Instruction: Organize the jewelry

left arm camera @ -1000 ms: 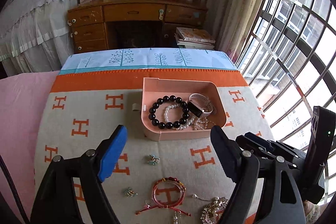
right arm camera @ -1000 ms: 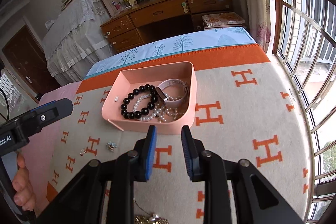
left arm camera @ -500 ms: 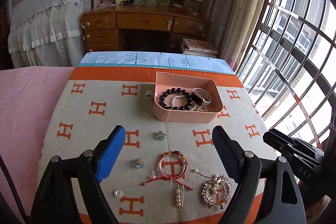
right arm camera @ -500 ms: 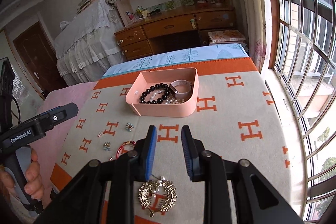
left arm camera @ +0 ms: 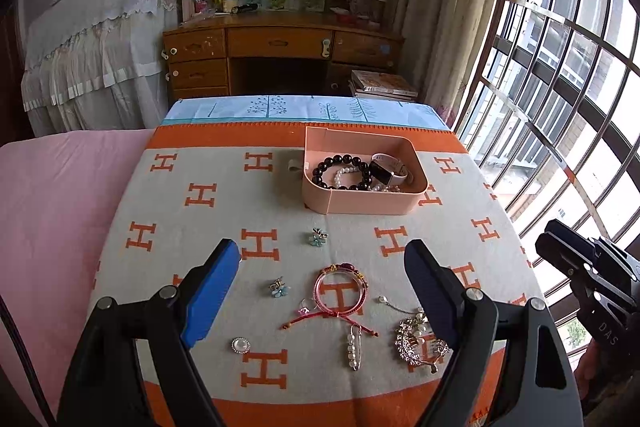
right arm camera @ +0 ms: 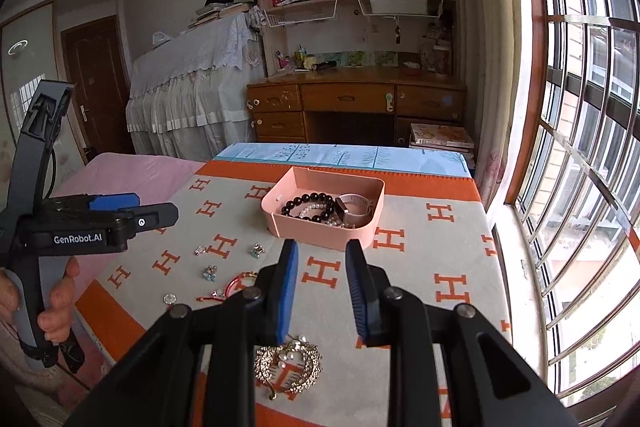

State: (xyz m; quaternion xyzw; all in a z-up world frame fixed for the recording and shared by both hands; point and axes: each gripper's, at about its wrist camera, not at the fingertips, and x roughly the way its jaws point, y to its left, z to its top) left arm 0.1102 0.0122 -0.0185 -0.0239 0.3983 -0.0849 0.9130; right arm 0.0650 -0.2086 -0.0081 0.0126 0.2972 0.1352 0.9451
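A pink tray [left arm camera: 362, 205] [right arm camera: 320, 233] sits on the orange-and-beige blanket and holds a black bead bracelet [left arm camera: 342, 171], a pearl bracelet and a white watch [left arm camera: 392, 169]. Loose pieces lie in front of it: a red string bracelet [left arm camera: 340, 287], two small flower earrings [left arm camera: 319, 237], a round stud [left arm camera: 240, 345], a pearl pin [left arm camera: 354, 347] and a gold wreath brooch [left arm camera: 420, 343] [right arm camera: 289, 367]. My left gripper [left arm camera: 322, 281] is open and empty above the loose pieces. My right gripper [right arm camera: 322, 287] is narrowly open and empty, above the brooch.
The blanket covers a bed beside a barred window [left arm camera: 560, 87] on the right. A pink sheet [left arm camera: 60, 207] lies to the left. A wooden desk [left arm camera: 280, 55] and bookshelves stand beyond the bed's far end.
Both grippers have drawn back and up from the pink tray. More of the loose jewelry on the near blanket has come into view. Jaw openings look unchanged.
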